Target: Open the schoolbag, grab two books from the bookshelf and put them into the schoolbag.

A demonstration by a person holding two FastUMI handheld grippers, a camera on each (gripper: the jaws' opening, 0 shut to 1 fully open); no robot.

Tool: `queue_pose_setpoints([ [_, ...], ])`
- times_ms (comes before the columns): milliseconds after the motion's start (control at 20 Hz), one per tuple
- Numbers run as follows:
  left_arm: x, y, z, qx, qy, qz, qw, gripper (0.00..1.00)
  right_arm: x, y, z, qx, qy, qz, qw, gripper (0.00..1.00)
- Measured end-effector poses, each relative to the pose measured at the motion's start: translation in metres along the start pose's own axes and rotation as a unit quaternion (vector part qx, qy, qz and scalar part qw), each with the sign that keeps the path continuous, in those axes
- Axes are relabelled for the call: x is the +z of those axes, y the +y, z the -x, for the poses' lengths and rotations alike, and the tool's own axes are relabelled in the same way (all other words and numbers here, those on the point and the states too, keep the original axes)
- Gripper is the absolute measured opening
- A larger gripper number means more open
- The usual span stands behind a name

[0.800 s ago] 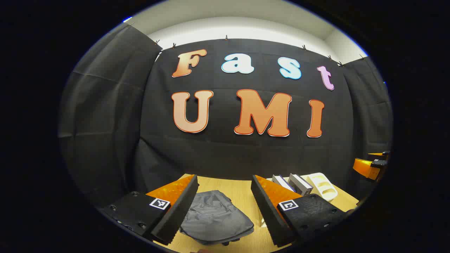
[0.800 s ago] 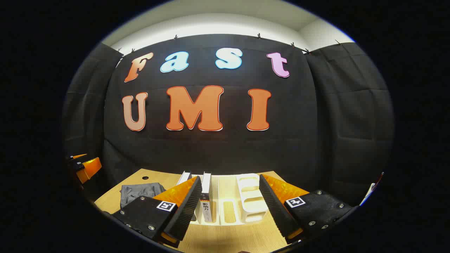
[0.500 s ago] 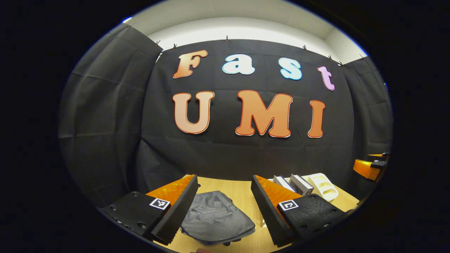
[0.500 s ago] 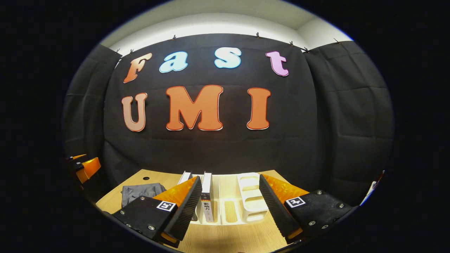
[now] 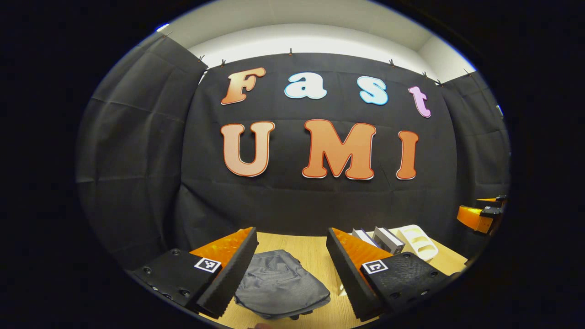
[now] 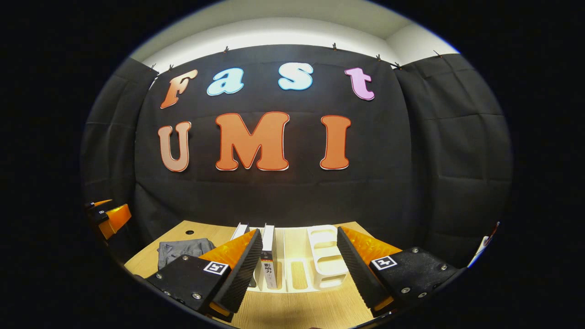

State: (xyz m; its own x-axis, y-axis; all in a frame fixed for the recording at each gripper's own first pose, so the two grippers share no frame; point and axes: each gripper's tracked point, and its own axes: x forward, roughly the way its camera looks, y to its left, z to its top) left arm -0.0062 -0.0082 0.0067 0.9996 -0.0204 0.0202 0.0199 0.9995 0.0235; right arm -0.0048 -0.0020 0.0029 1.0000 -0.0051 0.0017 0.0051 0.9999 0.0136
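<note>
Now, in the left gripper view, the left gripper [image 5: 291, 269] is held level above the wooden table [image 5: 311, 249], fingers wide apart and gripping nothing. Between them, at 6 o'clock, the grey schoolbag [image 5: 281, 285] lies flat on the wood, looking closed. Over at 4 o'clock two books [image 5: 379, 240] lean in the white bookshelf [image 5: 418, 244], and at 3 o'clock the other gripper pokes in at the edge.

Across in the right gripper view, the right gripper [image 6: 299, 267] is also level, with its fingers spread and empty. The bookshelf [image 6: 327, 262] sits at 6 o'clock between its fingers, with the books [image 6: 268, 256] upright in its left slots, one partly hidden behind the left finger [image 6: 240, 269]. The schoolbag [image 6: 183, 250] shows at 8 o'clock, its near edge cut off by that finger. Black cloth walls the booth, with a white ceiling above. The schoolbag's zipper is too small to make out.
</note>
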Motion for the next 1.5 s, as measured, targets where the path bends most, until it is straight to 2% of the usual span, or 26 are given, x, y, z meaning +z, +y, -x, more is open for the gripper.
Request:
queue_pose_setpoints([
  [450, -0.005, 0.001, 0.004, 0.000, 0.003, -0.011, 1.000, 0.96, -0.003, -0.005, 0.008, -0.006, 0.001, 0.006, 1.000, 0.97],
  [750, -0.022, 0.002, 0.005, -0.006, 0.013, -0.051, 0.999, 0.96, -0.009, -0.010, 0.011, -0.012, 0.008, 0.000, 1.000, 0.97],
  [900, -0.053, 0.009, 0.003, -0.004, 0.043, -0.068, 0.997, 0.96, -0.016, -0.013, 0.012, -0.016, 0.017, -0.005, 1.000, 0.97],
  [1100, -0.101, 0.019, 0.002, 0.001, 0.082, -0.116, 0.990, 0.97, -0.022, -0.018, 0.013, -0.025, 0.021, 0.001, 0.999, 0.98],
  [1250, -0.143, 0.025, 0.003, 0.004, 0.112, -0.158, 0.981, 0.97, -0.032, -0.021, 0.013, -0.029, 0.032, 0.008, 0.999, 0.97],
  [1500, -0.206, 0.019, 0.009, -0.026, 0.161, -0.223, 0.961, 0.98, -0.046, -0.026, 0.015, -0.034, 0.054, 0.010, 0.998, 0.97],
])
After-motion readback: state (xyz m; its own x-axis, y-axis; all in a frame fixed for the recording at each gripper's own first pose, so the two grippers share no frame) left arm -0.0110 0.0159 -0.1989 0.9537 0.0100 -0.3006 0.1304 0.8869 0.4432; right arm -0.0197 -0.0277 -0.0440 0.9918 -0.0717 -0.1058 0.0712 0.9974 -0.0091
